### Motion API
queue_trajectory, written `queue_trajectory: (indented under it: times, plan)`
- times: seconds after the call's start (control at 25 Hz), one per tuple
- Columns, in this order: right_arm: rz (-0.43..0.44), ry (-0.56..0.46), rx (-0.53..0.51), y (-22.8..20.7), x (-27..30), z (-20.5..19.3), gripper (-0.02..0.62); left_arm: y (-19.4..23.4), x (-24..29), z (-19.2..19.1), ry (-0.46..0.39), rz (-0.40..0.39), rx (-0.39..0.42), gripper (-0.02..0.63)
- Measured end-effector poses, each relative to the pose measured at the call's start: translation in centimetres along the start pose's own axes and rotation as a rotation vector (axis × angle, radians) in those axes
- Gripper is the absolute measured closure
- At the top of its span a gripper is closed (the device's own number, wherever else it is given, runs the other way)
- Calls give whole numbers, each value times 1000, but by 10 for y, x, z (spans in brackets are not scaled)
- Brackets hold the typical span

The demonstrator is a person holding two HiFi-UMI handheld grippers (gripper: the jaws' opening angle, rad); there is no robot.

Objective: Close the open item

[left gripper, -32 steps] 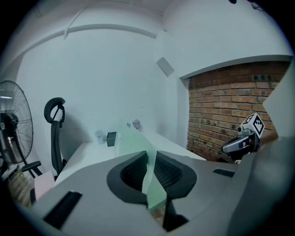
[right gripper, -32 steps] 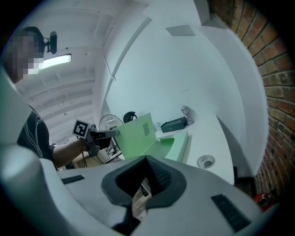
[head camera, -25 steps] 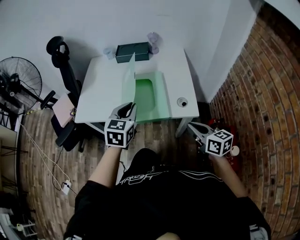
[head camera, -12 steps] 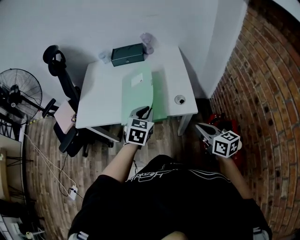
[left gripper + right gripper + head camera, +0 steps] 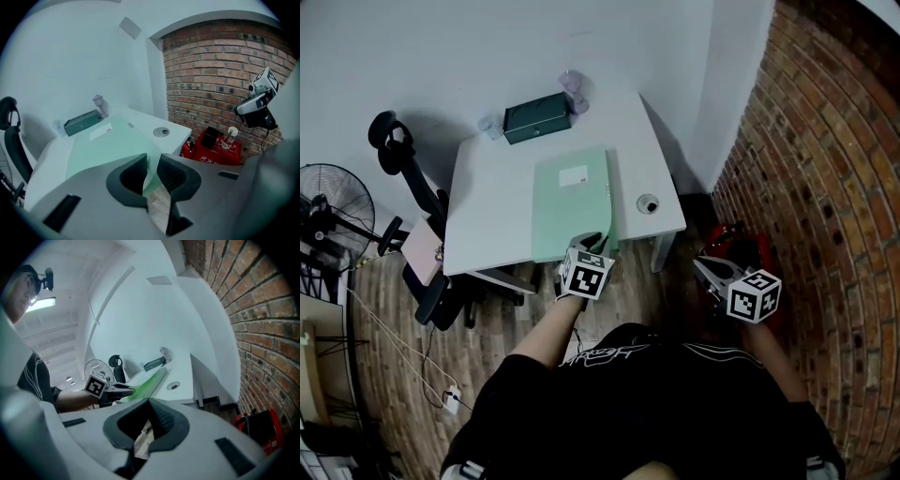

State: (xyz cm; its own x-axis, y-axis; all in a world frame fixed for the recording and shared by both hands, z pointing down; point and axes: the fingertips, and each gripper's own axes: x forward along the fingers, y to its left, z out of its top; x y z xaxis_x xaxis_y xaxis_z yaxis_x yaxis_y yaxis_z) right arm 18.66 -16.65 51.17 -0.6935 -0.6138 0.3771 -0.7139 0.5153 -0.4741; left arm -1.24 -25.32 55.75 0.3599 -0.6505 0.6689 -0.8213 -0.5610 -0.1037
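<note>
White desk point(image 5: 487, 202): left hand-held gripper point(image 5: 595, 239), jaws opening, straddles green folder point(image 5: 572, 211); dark box point(image 5: 536, 118) behind.

- A plain white wall point(image 5: 441, 56) runs behind the bench point(image 5: 492, 197). It meets a red brick wall point(image 5: 834, 141) on the right.
- The floor point(image 5: 384, 375) is brown wood-look planking.
- The bench is white, with a round cable grommet point(image 5: 648, 203) near its right edge.
- A black office chair point(image 5: 411, 183) stands at the bench's left side, and a standing fan point(image 5: 328, 202) is farther left.
- A white cable crosses the floor to a power strip point(image 5: 452, 401).
- A red case point(image 5: 733, 236) sits at the foot of the brick wall.
</note>
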Motion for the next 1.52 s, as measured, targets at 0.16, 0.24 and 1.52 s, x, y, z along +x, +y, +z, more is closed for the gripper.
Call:
queue_trajectory:
  times: [0.16, 0.24, 1.52]
  plan:
    - [-10, 7, 9, -3, -1, -4, 592, -2, 10, -6, 12, -22, -13, 520]
    - [-12, 7, 10, -2, -1, -5, 593, -4, 14, -8, 30, -32, -5, 515]
    - [312, -79, -84, 98, 48, 50, 594, -18, -132, 48, -393, -310, -403, 486]
